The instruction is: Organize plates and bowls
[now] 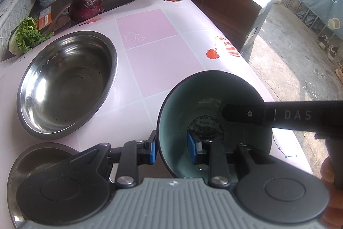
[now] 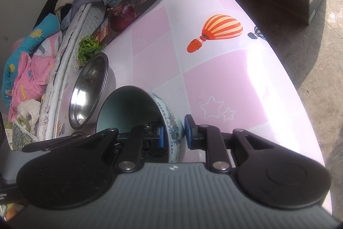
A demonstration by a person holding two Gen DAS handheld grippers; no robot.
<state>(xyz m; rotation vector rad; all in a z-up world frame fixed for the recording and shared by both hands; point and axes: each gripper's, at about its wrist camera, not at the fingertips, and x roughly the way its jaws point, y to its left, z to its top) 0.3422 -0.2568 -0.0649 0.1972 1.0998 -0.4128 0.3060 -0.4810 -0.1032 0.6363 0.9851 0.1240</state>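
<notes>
The painted bowl [image 1: 214, 121] sits near the worktop [image 1: 150, 40] edge, at about 5 o'clock in the left wrist view, and it is green-blue inside with blue patterns outside. Both grippers are clamped on its rim. The left gripper [image 1: 172, 148] pinches the near wall, with 1 finger inside and 1 outside. The right gripper [image 2: 174, 134] pinches the wall on the other side the same way, and its black arm crosses over the bowl at 3 o'clock. The bowl looks tipped, so it may be lifted a little, but I cannot tell for sure. It could slip, because the wall is smooth and each gripper holds only a thin bit of rim. If the 2 hands pull different ways, the bowl could twist out and fall to the floor, which is close by. At 10 o'clock is the big steel bowl [image 1: 68, 83], empty and wide, and the painted bowl could go in there, I think. It could clank on that steel rim on the way. A smaller steel dish [image 1: 23, 164] peeks out at 8 o'clock, under the left gripper. Far back at 11 o'clock are a red onion [image 1: 85, 5] and some lettuce [image 1: 30, 34], out of the way.
</notes>
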